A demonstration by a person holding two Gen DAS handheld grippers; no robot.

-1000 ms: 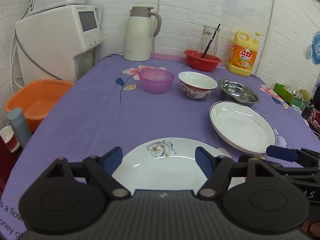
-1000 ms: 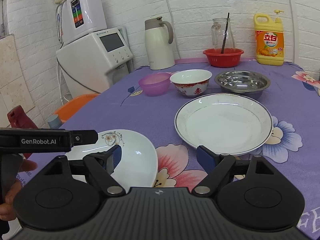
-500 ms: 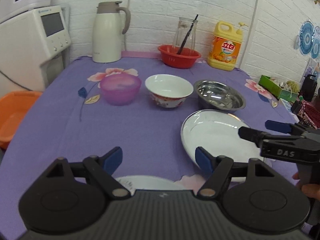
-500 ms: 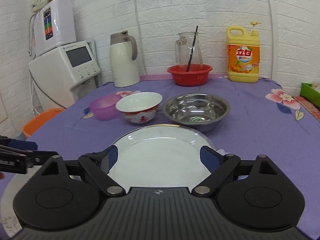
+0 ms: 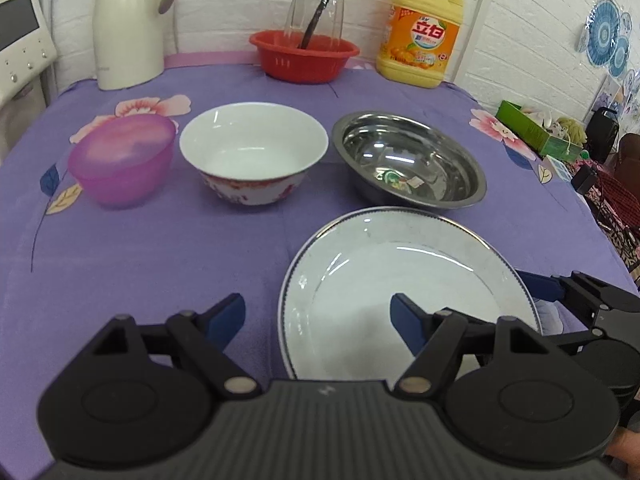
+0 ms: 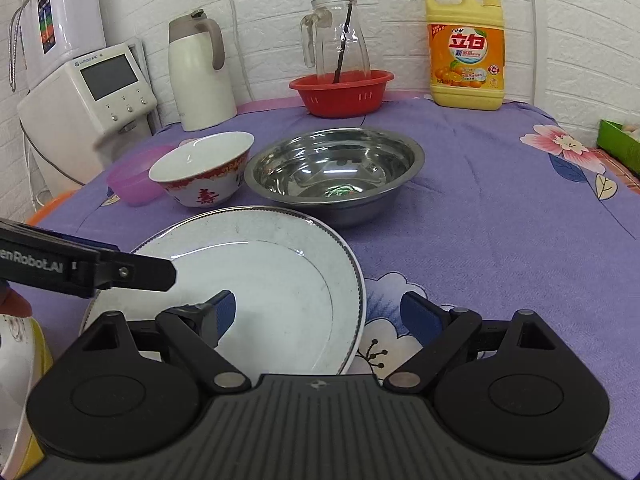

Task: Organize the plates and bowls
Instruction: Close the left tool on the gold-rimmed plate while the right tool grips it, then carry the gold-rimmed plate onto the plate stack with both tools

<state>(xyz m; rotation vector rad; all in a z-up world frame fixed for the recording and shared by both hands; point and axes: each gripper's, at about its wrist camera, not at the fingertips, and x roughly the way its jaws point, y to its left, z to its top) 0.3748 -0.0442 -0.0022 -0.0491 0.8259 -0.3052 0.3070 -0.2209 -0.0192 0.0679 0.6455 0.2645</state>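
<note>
A large white plate (image 5: 404, 284) with a dark rim lies on the purple tablecloth; it also shows in the right wrist view (image 6: 260, 280). Behind it stand a pink plastic bowl (image 5: 120, 160), a white ceramic bowl with red pattern (image 5: 252, 152) and a steel bowl (image 5: 408, 160). My left gripper (image 5: 318, 318) is open, its right finger over the plate's left part. My right gripper (image 6: 318, 314) is open, straddling the plate's right rim. A small flowered plate (image 6: 12, 344) shows at the lower left of the right wrist view.
At the back stand a white thermos (image 6: 200, 76), a red basket (image 6: 340, 92) holding a glass jug, and a yellow detergent bottle (image 6: 466, 44). A white appliance (image 6: 88, 100) is at the left. A green box (image 5: 532, 132) sits at the right edge.
Both grippers have moved forward and closer to the large plate and bowls. The small flowered plate has dropped out of the left wrist view. Both stay open.
</note>
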